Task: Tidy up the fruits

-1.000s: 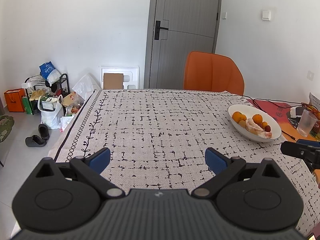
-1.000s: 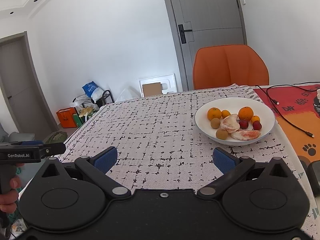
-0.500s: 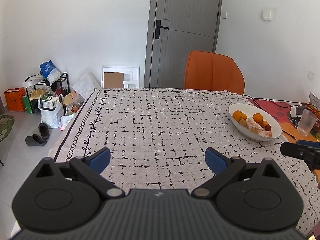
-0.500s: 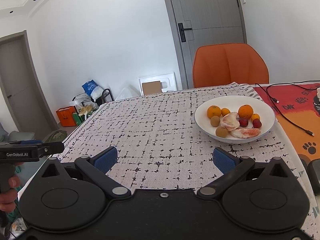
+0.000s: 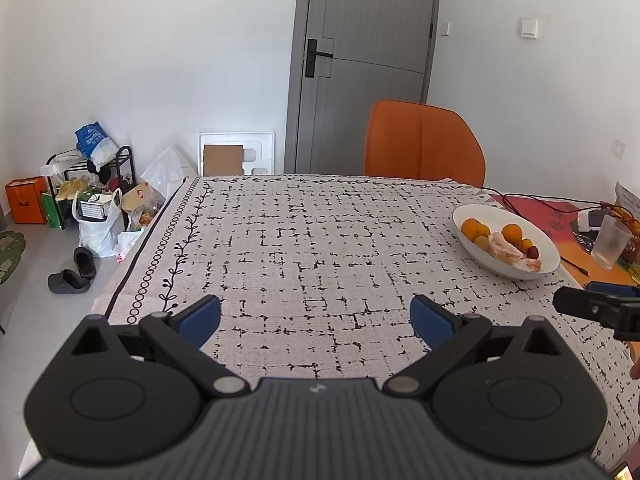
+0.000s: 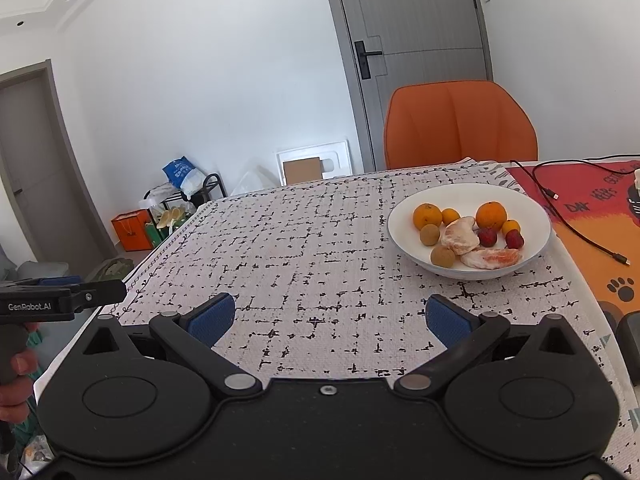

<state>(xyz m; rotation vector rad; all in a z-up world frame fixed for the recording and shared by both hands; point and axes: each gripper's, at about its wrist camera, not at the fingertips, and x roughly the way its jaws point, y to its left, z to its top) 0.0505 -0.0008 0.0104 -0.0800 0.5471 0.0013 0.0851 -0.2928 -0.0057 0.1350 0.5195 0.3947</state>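
Counting what's in the white bowl (image 6: 532, 216) on the right side of the patterned tablecloth (image 6: 304, 240): two big oranges (image 6: 491, 215), two little orange ones (image 6: 451, 216), two brown round fruits (image 6: 442, 256), two red ones (image 6: 514, 239), plus two peeled citrus pieces (image 6: 460, 235), all bunched together and touching. So ten bits of fruit, one bowl, sitting just beside the orange mat (image 6: 600, 248) with a black cable (image 6: 576, 232) lying on it. One orange chair (image 6: 460, 124) behind the table. Over in the left view, same bowl (image 5: 472, 214) far off to the right, one clear cup (image 5: 609, 242) past it. Left gripper (image 5: 316, 320) spread wide, blue pads (image 5: 202, 318) well apart, gripping nothing, only cloth showing between. Right gripper (image 6: 328, 316) same deal, pads (image 6: 446, 318) wide apart and empty, bowl ahead and a bit right, not touching
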